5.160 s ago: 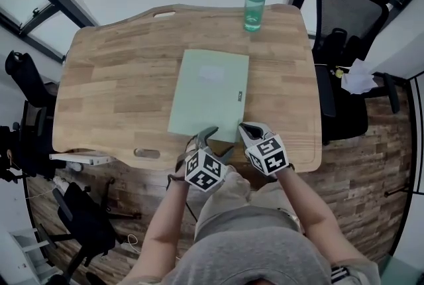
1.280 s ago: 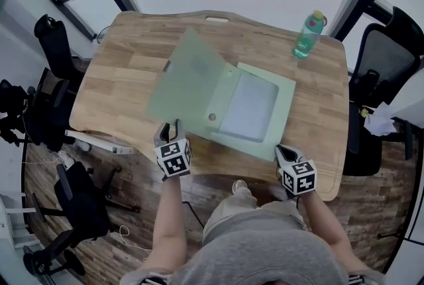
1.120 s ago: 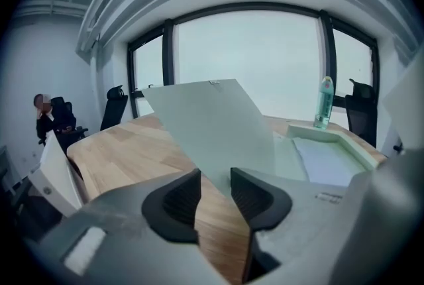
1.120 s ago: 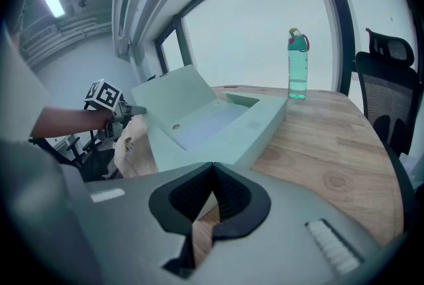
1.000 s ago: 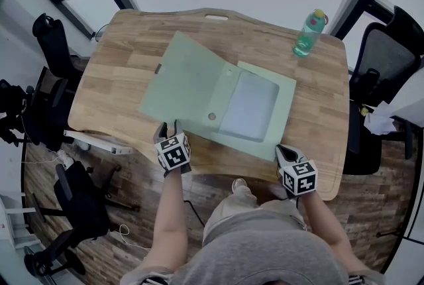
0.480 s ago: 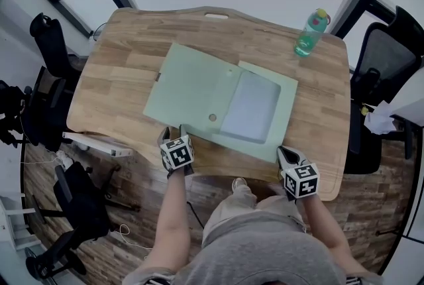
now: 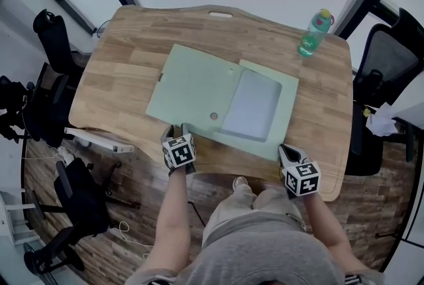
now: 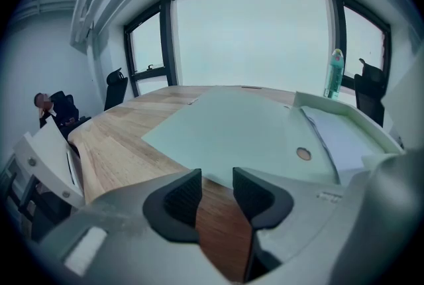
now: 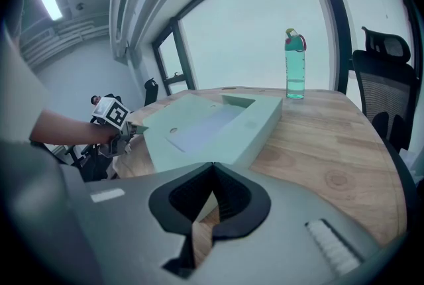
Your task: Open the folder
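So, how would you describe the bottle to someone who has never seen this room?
Find the wooden table in the middle of the room, with an open green folder on it. At the table's far right corner, apart from the folder, stands the bottle. It alone is upright and see-through teal, with a yellow-green cap.

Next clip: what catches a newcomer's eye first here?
The pale green folder lies wide open in the middle of the table, cover flat on the left, white sheets in its right half. The left tongs sit at the cover's near edge, jaws apart, just narrowed, nothing between them; the right tongs pinch the folder's near right corner. A green bottle stands at the table's far right corner.
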`<state>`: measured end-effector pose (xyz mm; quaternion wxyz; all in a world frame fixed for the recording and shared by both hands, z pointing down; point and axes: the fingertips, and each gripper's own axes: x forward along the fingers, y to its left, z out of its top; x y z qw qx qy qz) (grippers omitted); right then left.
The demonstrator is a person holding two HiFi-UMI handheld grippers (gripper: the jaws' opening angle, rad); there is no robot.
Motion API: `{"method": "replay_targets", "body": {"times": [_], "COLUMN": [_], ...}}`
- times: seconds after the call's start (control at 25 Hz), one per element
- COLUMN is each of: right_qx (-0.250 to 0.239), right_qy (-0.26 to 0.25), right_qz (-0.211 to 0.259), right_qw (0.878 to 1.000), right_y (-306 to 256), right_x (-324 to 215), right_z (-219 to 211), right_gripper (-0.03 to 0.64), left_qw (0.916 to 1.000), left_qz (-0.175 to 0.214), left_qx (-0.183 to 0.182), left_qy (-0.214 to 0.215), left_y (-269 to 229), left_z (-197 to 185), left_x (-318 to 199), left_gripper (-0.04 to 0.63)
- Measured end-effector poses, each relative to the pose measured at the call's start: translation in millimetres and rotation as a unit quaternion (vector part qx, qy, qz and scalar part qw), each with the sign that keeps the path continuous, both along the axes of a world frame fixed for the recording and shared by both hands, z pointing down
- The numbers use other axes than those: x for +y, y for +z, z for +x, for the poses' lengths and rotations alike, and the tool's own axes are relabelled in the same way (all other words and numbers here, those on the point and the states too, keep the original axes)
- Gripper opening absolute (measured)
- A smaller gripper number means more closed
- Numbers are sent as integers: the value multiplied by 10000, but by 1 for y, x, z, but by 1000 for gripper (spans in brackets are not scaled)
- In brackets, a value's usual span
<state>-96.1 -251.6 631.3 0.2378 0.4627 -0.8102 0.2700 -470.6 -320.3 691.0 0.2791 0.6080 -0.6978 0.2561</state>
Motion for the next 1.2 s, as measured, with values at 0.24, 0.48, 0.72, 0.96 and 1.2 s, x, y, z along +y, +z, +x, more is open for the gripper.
{"method": "replay_targets", "body": {"times": [0.24, 0.48, 0.72, 0.96, 1.2], "right_qx": [-84, -110, -239, -345, -664], "right_qy": [-70, -229, -574, -899, -1149], "right_qz": [10, -51, 247, 667, 1002], "right_qw": [9999, 9997, 9978, 9931, 9861], "right_y": [0, 0, -25, -58, -97], "right_x": [-2, 0, 12, 39, 77], "right_z": [-1, -2, -13, -15, -9], "right_gripper": [2, 2, 2, 2, 2], "left_qw": [9999, 9994, 9977, 9945, 9906], "left_qz": [148, 306, 568, 912, 1122], "left_qx": [-13, 100, 364, 466, 624], "left_qy": [-57, -110, -31, 221, 469], "left_y": [-20, -40, -67, -105, -140], "left_z": [6, 22, 59, 106, 166], "left_x": [5, 22, 47, 77, 121], "left_gripper": [117, 15, 0, 0, 0]}}
